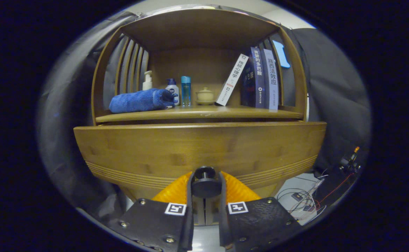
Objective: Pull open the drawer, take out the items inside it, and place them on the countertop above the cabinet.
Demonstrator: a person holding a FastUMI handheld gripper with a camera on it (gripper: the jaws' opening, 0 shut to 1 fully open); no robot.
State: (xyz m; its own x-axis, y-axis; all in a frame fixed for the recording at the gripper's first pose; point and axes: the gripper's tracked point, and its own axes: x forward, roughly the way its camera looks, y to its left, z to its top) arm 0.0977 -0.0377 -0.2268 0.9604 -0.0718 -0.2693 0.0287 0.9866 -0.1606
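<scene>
Dim, sharp, strong fisheye bulge

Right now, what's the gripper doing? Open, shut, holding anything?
Gripper: shut on the round black drawer knob, both fingers pressing its sides, at the wooden drawer front.

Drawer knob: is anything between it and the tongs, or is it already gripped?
Nothing stands between them. The tongs are closed on the black drawer knob, with a finger on either side of it. The drawer front rises directly behind the knob, below the countertop holding the blue towel.
</scene>
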